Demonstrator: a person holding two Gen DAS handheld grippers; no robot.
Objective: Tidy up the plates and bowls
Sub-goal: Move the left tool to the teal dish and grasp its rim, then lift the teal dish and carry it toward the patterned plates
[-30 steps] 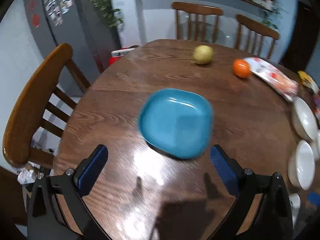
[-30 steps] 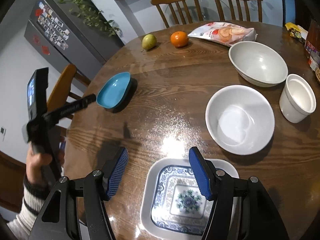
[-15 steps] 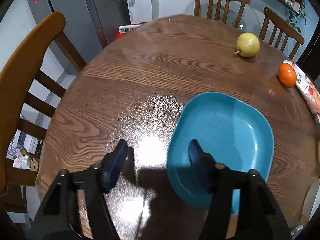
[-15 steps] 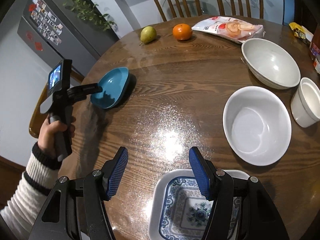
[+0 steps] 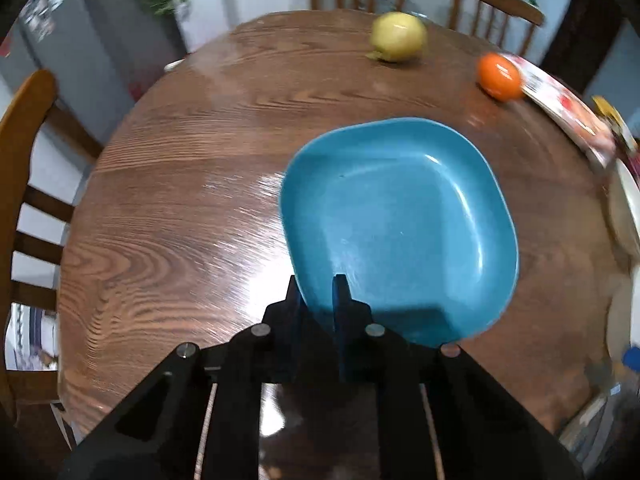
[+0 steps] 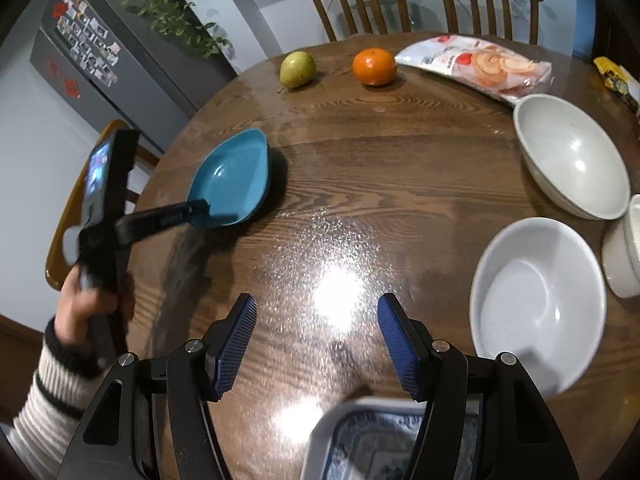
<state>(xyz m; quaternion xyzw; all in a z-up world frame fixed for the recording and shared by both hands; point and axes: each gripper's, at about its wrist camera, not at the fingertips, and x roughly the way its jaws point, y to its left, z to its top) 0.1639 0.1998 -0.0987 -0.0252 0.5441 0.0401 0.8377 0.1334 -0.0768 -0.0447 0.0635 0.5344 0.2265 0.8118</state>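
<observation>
Squarish teal plate (image 5: 400, 216) tilted, near rim clamped in just-closed left gripper (image 5: 318, 300), far rim toward yellow-green pear (image 5: 397, 36), right gripper (image 6: 316, 344) apart, empty, patterned plate (image 6: 368, 440) cut off below.

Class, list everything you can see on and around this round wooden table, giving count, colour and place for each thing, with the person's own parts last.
round wooden table: one, brown, centre
square blue plate: one, table's left side, rim pinched
white bowls: two, right side
white cup: one, right edge
blue-patterned white dish: one, near edge
pear: one, yellow-green, far side
orange: one, beside the pear
snack bag: one, far right
wooden chairs: three, around the table
left gripper: fingers shut on the plate's rim
right gripper: open, empty
hand: one, striped sleeve
</observation>
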